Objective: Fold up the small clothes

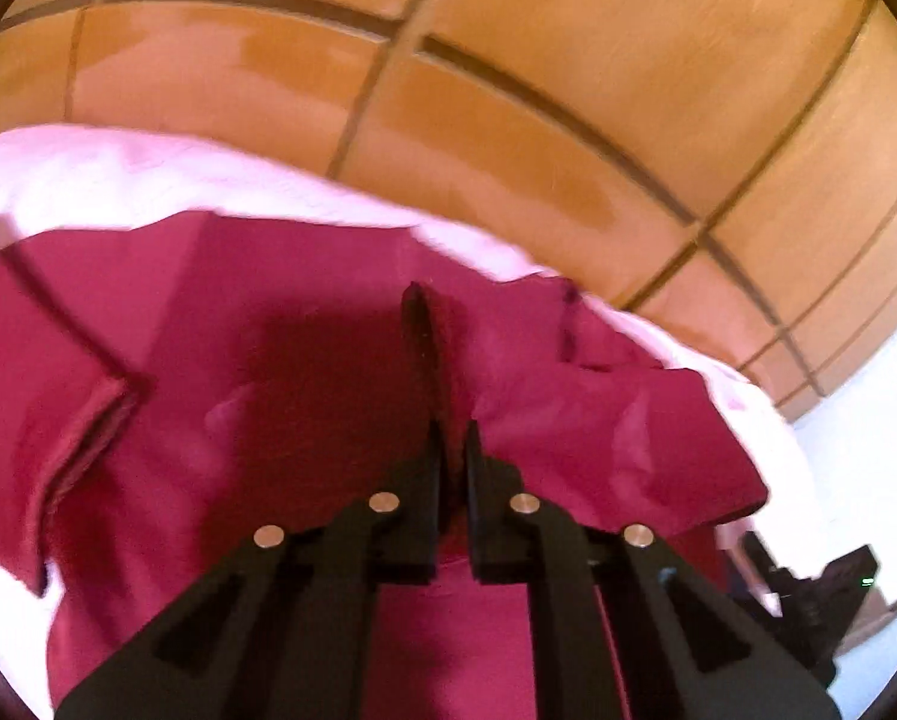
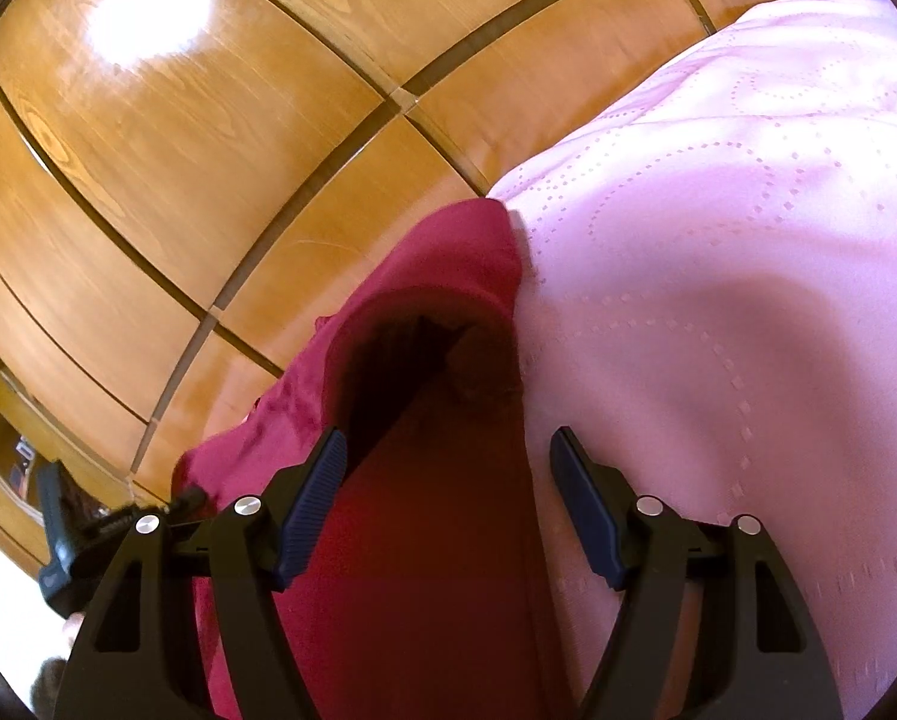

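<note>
Through the left wrist camera we see our left gripper (image 1: 448,360) with its fingers drawn together on a raised fold of the dark red garment (image 1: 280,360), the pinched ridge running toward 12 o'clock from the tips. The garment spreads below and to both sides, a hemmed flap lying at 9 o'clock and a rumpled part at 3 o'clock. It rests on a pale pink bedspread (image 1: 118,180), whose edge shows from 10 to 2 o'clock. Wooden panels (image 1: 568,90) fill the upper frame.

Through the right wrist camera our right gripper (image 2: 451,450) holds its blue-padded fingers (image 2: 313,504) wide apart, clamped on nothing. The dark red garment (image 2: 448,276) lies between them and reaches toward 12 o'clock, a shadowed hollow in it just ahead. The pink bedspread (image 2: 748,240) covers 1 to 5 o'clock, the wooden panels (image 2: 178,150) 8 to 12 o'clock. At 8 o'clock part of the left gripper (image 2: 64,540) shows.
</note>
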